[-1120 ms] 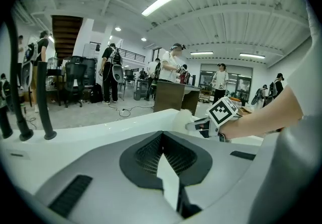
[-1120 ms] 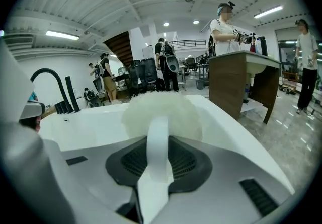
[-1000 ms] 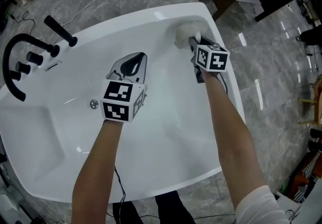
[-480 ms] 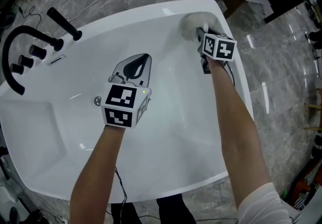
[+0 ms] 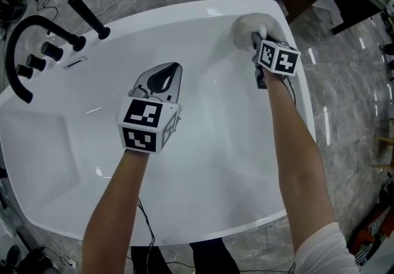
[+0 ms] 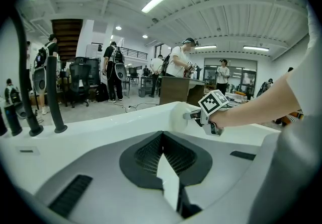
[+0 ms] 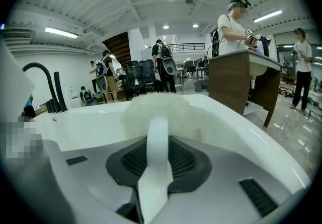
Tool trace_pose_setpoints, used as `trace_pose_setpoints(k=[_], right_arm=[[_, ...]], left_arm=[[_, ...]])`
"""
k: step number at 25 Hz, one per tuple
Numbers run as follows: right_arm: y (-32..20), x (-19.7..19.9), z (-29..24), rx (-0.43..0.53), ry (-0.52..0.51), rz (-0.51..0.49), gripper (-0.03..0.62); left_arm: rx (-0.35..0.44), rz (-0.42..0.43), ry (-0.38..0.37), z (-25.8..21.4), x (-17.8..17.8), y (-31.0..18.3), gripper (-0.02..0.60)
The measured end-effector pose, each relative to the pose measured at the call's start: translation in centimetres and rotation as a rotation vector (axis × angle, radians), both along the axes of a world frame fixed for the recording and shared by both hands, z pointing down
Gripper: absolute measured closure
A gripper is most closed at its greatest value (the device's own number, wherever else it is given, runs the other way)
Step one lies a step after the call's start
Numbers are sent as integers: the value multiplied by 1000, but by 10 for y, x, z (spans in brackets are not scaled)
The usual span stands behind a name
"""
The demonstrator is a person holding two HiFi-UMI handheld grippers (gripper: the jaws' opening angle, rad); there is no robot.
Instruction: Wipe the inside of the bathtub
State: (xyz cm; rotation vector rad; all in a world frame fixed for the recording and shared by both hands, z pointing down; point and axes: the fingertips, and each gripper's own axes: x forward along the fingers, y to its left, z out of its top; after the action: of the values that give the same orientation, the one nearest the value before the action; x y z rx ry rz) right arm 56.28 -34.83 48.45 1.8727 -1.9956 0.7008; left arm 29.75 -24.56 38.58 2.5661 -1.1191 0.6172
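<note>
The right claw [image 5: 256, 39] is closed on a flat white strip [image 7: 157, 153], at whose far end a white fluffy pad [image 5: 251, 24] is carried; the pad is pressed against the inner wall of the bathtub [image 5: 184, 8] at its far right corner, just below the rim. The left claw [image 5: 170, 71] is held above the middle of the tub with its jaws brought together and nothing between them, well apart from the pad. The pad is thus found straight ahead of the right claw, in line with that claw's own axis, so only the right hand is placed to wipe. The tub's long axis is seen to run from that far right corner down and leftward to the end where the black faucet [image 5: 17, 51] stands. Most of the inside lies from the pad toward the person and to the left, so the coming stroke is judged to be one drawn back along the wall.
</note>
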Motion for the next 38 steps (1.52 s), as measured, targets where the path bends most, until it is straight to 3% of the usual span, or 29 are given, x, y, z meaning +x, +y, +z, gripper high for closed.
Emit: trace_pose_setpoints(k=[9, 15, 24, 38], right_arm=[[-1, -42, 5, -2, -10, -44, 496], [0, -71, 4, 6, -38, -12, 496], [-1, -156, -6, 17, -32, -100, 496], [-1, -277, -5, 12, -57, -171, 496]], left_arm=[[-6, -16, -6, 9, -34, 3, 570], [-11, -22, -16, 19, -69, 6, 570], [0, -39, -6, 9, -124, 9, 569], [-12, -122, -29, 14, -248, 15, 569]])
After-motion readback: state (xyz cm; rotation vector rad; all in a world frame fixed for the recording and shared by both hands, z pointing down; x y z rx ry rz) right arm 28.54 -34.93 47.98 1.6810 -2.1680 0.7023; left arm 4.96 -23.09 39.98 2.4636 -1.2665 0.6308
